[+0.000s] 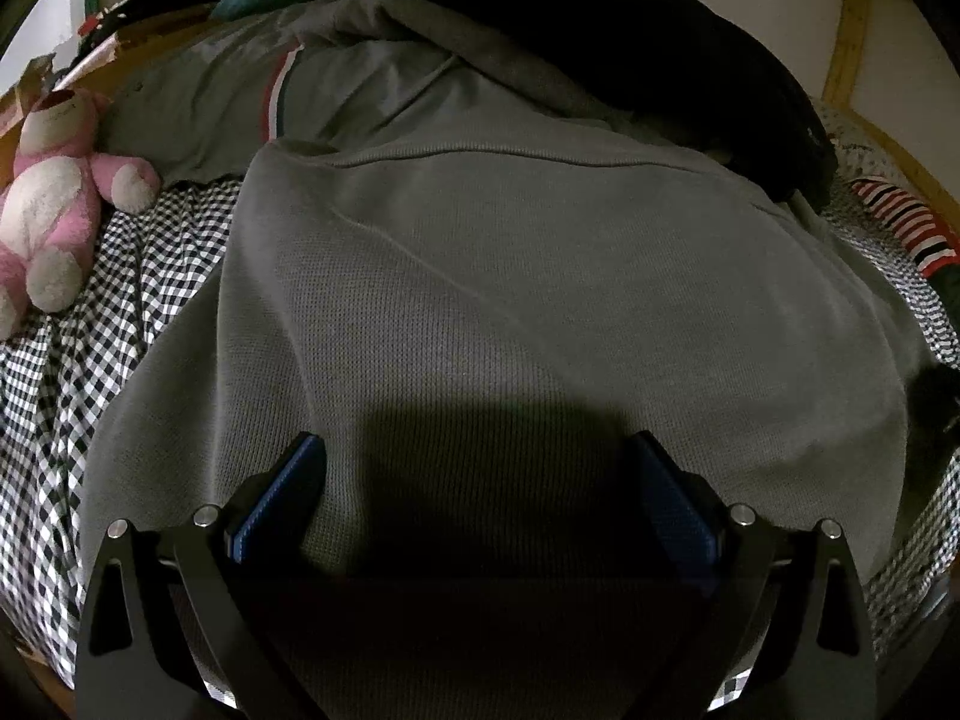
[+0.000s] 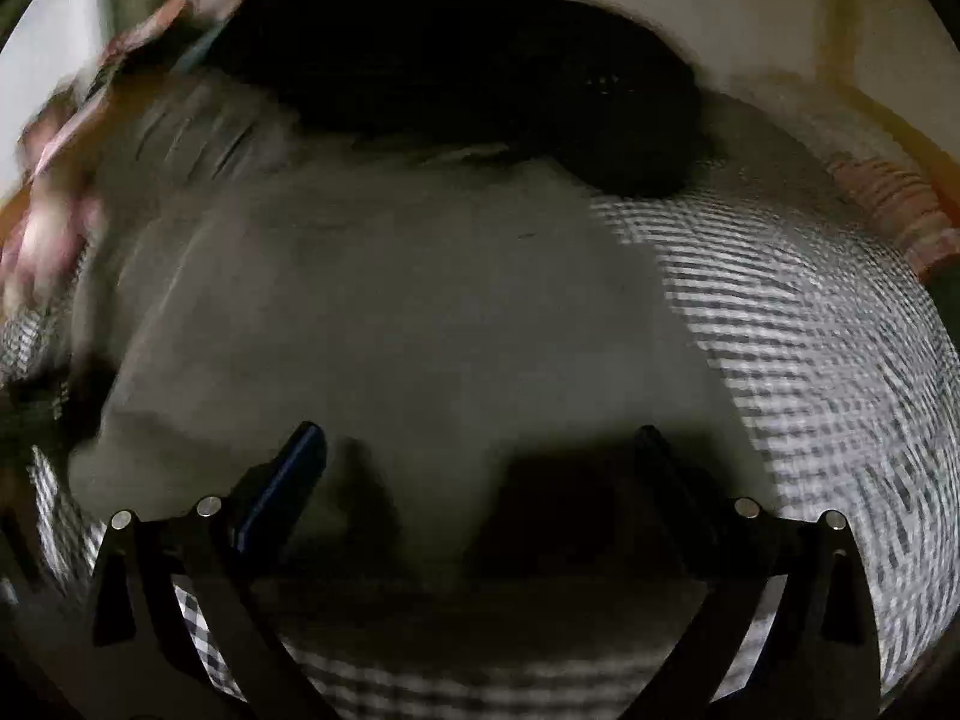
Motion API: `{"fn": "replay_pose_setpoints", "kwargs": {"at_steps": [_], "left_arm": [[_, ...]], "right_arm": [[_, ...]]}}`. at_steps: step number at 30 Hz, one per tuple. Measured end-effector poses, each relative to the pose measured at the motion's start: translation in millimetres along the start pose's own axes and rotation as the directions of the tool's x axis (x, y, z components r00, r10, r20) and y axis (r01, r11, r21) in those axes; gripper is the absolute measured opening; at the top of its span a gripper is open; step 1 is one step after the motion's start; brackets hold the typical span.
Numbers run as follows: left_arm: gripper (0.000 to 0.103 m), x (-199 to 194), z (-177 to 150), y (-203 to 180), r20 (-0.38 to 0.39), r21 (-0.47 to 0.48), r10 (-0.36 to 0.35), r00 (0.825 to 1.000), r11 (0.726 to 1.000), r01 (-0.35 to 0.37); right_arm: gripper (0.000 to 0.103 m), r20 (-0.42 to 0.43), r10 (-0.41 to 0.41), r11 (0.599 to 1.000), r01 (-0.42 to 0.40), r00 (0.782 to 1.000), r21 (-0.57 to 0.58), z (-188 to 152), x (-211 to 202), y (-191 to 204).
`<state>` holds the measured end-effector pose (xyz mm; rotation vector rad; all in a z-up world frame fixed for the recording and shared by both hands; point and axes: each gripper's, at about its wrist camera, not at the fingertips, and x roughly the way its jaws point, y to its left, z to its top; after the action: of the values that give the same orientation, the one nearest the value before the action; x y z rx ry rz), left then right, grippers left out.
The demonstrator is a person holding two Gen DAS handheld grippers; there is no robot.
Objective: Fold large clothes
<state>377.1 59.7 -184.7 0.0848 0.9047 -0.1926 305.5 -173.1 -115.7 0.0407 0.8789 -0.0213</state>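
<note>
Your left hand-held gripper (image 1: 477,450) hovers spread wide over the grey garment (image 1: 510,276), gripping nothing. Your right hand-held gripper (image 2: 480,444) is spread too, above the garment's near right edge. The garment lies flat on the checked bed sheet (image 1: 120,300); a pink plush toy (image 1: 54,198) sits far left, dark clothing (image 1: 630,48) beyond.
</note>
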Motion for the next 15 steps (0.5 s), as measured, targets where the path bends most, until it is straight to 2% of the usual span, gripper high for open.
{"fn": "replay_pose_setpoints", "kwargs": {"at_steps": [2, 4, 8, 11, 13, 14, 15], "left_arm": [[0.099, -0.2, -1.1, 2.1, 0.002, 0.002, -0.01, 1.0, 1.0, 0.01], [0.099, 0.1, -1.9, 3.7, 0.002, 0.007, -0.019, 1.0, 1.0, 0.019], [0.099, 1.7, -2.1, 3.0, 0.007, 0.007, -0.021, 1.0, 1.0, 0.021], [0.099, 0.2, -1.5, 3.7, 0.001, -0.001, -0.024, 1.0, 1.0, 0.024], [0.098, -8.9, 0.1, 7.8, -0.006, -0.033, -0.047, 0.999, 0.998, 0.047], [0.098, -20.3, -1.7, 14.2, 0.002, -0.073, -0.067, 0.998, 0.995, 0.067], [0.098, -33.1, -6.6, 22.7, 0.024, -0.127, -0.096, 0.995, 0.987, 0.098]], "right_arm": [[0.099, -0.021, -0.058, 0.994, 0.056, 0.998, -0.092, -6.2, 23.3, 22.8], [0.099, -0.013, -0.012, 0.998, 0.011, 1.0, -0.056, -9.6, 24.4, 9.7], [0.099, -0.021, -0.112, 0.989, 0.11, 0.993, -0.095, -24.5, 14.1, -23.2], [0.099, -0.031, -0.084, 0.996, 0.084, 0.996, 0.0, -30.9, -1.4, -53.8], [0.1, -0.008, -0.129, 0.99, 0.129, 0.992, 0.06, -30.8, -17.9, -56.5], [0.1, 0.015, -0.156, 0.984, 0.154, 0.988, 0.089, -35.1, -27.6, -54.6], [0.1, 0.036, -0.144, 0.983, 0.138, 0.989, 0.124, -37.1, -35.0, -53.1]]}}
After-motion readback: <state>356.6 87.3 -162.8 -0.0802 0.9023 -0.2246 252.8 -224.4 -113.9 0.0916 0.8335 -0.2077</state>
